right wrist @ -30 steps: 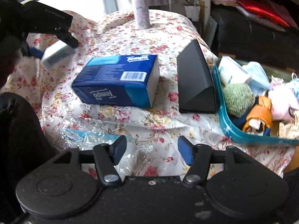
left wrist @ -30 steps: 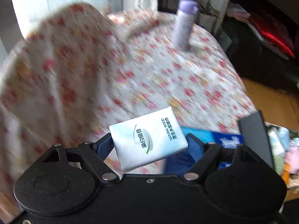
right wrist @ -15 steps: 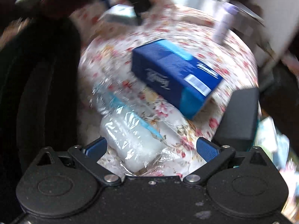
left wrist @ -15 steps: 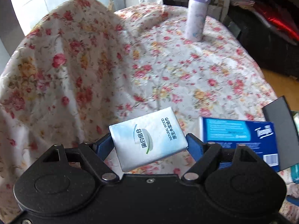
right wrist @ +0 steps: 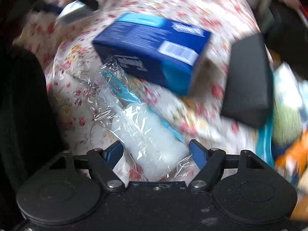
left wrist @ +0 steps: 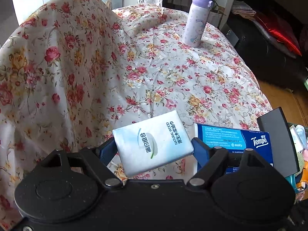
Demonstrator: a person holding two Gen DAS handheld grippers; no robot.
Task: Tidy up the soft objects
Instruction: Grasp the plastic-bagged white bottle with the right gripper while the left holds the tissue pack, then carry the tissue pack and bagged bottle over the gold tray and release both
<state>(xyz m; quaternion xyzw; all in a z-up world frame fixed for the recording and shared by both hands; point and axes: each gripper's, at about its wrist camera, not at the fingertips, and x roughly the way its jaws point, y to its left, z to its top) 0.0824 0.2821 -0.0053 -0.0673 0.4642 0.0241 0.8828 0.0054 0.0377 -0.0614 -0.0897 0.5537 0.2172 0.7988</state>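
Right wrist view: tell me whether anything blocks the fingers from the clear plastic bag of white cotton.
Nothing visible does. The clear plastic bag of white cotton already lies between the closing right gripper's blue fingers; the blue tissue box sits beyond it on the floral cloth.

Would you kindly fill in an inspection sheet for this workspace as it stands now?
Surface: floral cloth over a table, rumpled.
Job's things: white tissue pack clamped in left gripper; blue Tempo box on cloth; plastic-wrapped white pack between right gripper jaws, which are closing.
Clutter: purple bottle upright; black wedge; teal bin of soft items.
Cables: nothing seen.
Surroundings: dark sofa, window.
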